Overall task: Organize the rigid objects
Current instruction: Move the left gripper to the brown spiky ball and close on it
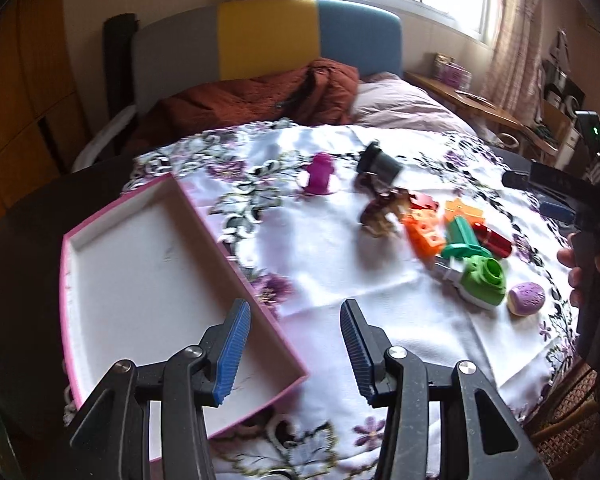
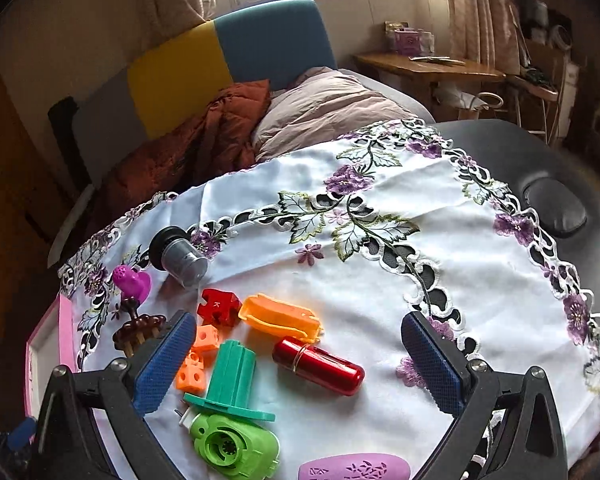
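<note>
Both the left gripper (image 1: 296, 344), lower centre beside the empty pink tray (image 1: 148, 280), and the right gripper (image 2: 300, 364), above the red capsule (image 2: 320, 364), are released, grasping nothing.

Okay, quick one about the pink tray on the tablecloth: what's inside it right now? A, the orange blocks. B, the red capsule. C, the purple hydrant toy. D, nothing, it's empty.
D: the pink tray shows only its bare white floor, while the red capsule, purple hydrant toy and orange blocks all lie out on the tablecloth.
</note>
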